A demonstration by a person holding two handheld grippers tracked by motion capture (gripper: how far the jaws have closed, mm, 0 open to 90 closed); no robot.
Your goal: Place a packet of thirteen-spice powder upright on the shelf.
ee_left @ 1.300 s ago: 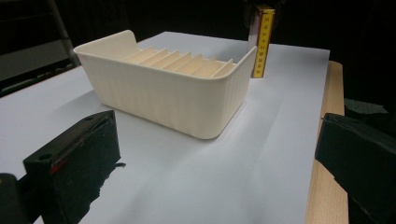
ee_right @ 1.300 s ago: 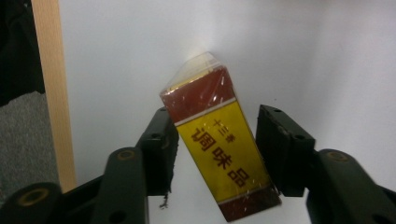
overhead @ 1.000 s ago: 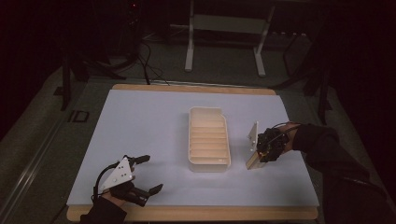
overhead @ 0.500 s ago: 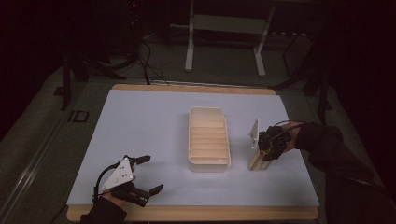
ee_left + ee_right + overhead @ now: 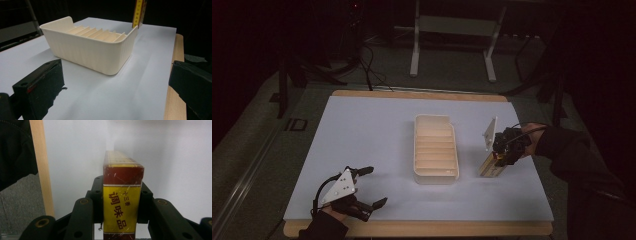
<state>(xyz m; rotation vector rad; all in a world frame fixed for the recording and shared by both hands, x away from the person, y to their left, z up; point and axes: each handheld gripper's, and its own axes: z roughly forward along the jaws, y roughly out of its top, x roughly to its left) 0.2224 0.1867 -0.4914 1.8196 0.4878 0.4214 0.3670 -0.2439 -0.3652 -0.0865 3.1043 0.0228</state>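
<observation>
A cream ribbed plastic tray [image 5: 436, 150] lies in the middle of the white table sheet; its near corner [image 5: 107, 55] fills much of the left gripper view. To its right, my right gripper [image 5: 499, 157] is shut on a yellow and dark red box [image 5: 490, 167] with printed characters [image 5: 122, 205], held upright with its lower end at the sheet. At the front left, my left gripper [image 5: 374, 187] stands open, its black jaws wide apart and nothing between them. It points towards the tray, a short way off.
The white sheet [image 5: 362, 135] covers a wooden tabletop whose edge [image 5: 412, 229] shows at the front. A metal stand [image 5: 452, 30] and cables sit on the dark floor beyond the table. A dark sleeve [image 5: 582, 165] reaches in from the right.
The right gripper has shifted slightly with the box, tipping it more upright beside the tray. The left gripper has stayed in place, open.
</observation>
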